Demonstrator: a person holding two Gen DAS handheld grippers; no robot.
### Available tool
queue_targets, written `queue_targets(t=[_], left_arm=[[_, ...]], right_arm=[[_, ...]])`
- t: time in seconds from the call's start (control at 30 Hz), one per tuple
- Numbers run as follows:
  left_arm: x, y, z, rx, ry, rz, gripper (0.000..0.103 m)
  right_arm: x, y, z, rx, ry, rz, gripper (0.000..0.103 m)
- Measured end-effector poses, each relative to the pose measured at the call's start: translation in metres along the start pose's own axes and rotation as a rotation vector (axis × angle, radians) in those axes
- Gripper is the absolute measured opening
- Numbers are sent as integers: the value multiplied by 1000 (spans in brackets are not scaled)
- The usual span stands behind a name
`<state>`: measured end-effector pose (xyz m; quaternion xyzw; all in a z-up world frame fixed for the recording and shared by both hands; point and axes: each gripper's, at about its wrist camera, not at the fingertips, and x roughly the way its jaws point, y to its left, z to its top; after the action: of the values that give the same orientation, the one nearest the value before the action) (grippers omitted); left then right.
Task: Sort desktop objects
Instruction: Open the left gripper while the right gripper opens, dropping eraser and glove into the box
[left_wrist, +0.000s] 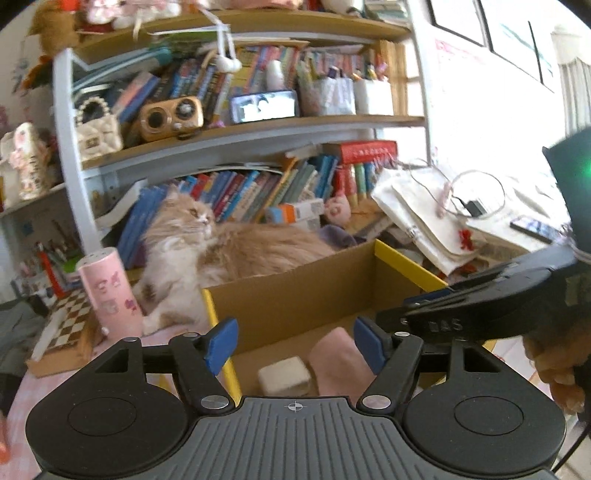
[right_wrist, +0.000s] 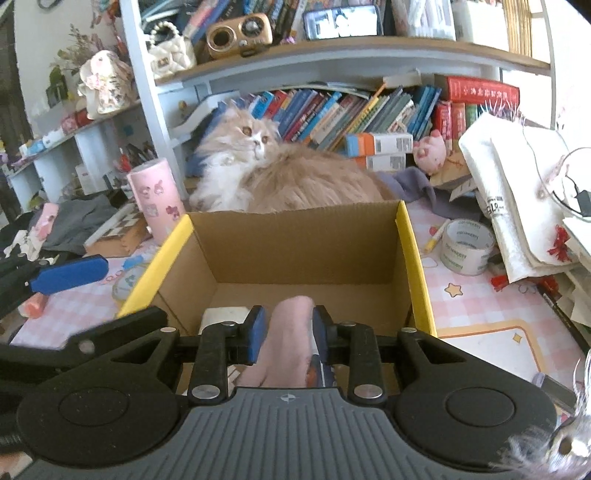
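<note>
- Two claws are over one open brown cardboard box with yellow-edged flaps (right_wrist: 303, 243), which stands on the bench (right_wrist: 480, 306) under a pink checked cover.
- My left claw (left_wrist: 295, 345) is released. Its blue pads stand wide apart with nothing between them, above the near left part of the box.
- My right claw (right_wrist: 288, 334) has its pads set narrowly around a soft pink folded cloth (right_wrist: 290, 332). A thin gap shows at the left pad, so I read this claw as loosened, not clenched.
- From my left camera, the pink cloth lies on the floor of the box, and the right claw reaches in above the box's right side.
- Just left of the cloth, also on the box floor, sits a small white block (left_wrist: 282, 374). The two look close together, but I cannot tell whether they touch.
- Behind the far wall of the box lies a long-haired cream and ginger cat (right_wrist: 295, 184), in front of a row of books on the lowest shelf.
- Left of the box stands an upright pink cylinder with cartoon stickers (right_wrist: 159, 199), near the box's left flap.
- Right of the box, a roll of clear packing tape (right_wrist: 467, 245) lies flat on the bench, with a yellow-and-white marker pen (right_wrist: 437, 236) just beside it.
- Farther right, a stack of white papers and bags (right_wrist: 517, 192) leans over the bench edge.
</note>
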<state>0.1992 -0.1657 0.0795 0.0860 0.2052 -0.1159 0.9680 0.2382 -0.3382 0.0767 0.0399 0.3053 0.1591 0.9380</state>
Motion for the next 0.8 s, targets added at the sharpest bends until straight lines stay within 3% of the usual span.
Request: queue_targets(t=[0.33,0.43,0.67,0.8], left_arm=[[-31,5,-7,-43,9,25,72],[-39,3,-14,-37,15,24,77],[-53,6,-31,-31,29,33,77],[-58,11,-45,-37,58,1,77]], right_arm=[[-35,10,-17,-40,-72,-25,29],[-42,13,-25,-51,-79,-36,31],[-57,22,-46,-58,-59,-61,32],[-59,31,-65,-79,-25,-77,32]])
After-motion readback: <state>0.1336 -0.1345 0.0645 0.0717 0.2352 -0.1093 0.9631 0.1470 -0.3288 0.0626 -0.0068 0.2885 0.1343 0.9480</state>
